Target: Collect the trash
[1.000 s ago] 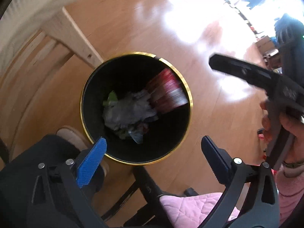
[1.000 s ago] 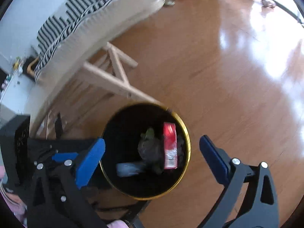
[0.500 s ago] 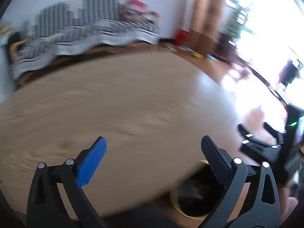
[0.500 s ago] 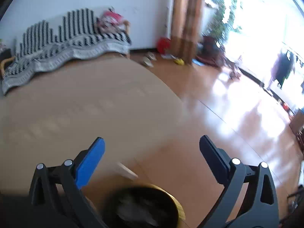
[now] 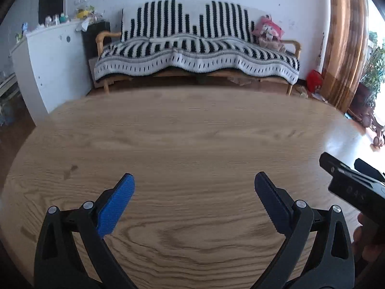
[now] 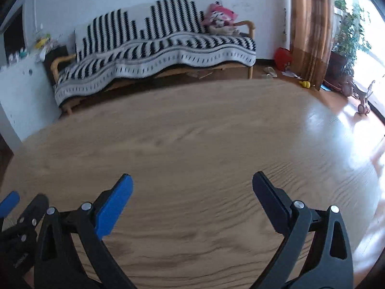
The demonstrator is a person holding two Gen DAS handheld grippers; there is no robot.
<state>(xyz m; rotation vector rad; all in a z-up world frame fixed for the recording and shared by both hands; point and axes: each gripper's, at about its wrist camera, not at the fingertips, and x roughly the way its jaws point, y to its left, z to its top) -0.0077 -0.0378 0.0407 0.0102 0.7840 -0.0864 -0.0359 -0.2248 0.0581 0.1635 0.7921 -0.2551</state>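
Observation:
My left gripper (image 5: 193,192) is open and empty, held level over the round wooden table (image 5: 192,139). My right gripper (image 6: 191,192) is open and empty too, over the same table (image 6: 192,139). The right gripper also shows at the right edge of the left wrist view (image 5: 349,175). The left gripper's tip shows at the lower left of the right wrist view (image 6: 9,202). No trash shows on the tabletop in either view. The black bin is out of view.
A sofa with a black-and-white striped blanket (image 5: 197,48) stands behind the table, with a pink toy (image 5: 268,31) on it. A white cabinet (image 5: 48,67) is at the left. A brown curtain (image 5: 344,43) and plants (image 6: 349,31) are at the right.
Both grippers have swung up from looking down into the black gold-rimmed bin with trash in it to looking level across the table. Both stayed open.

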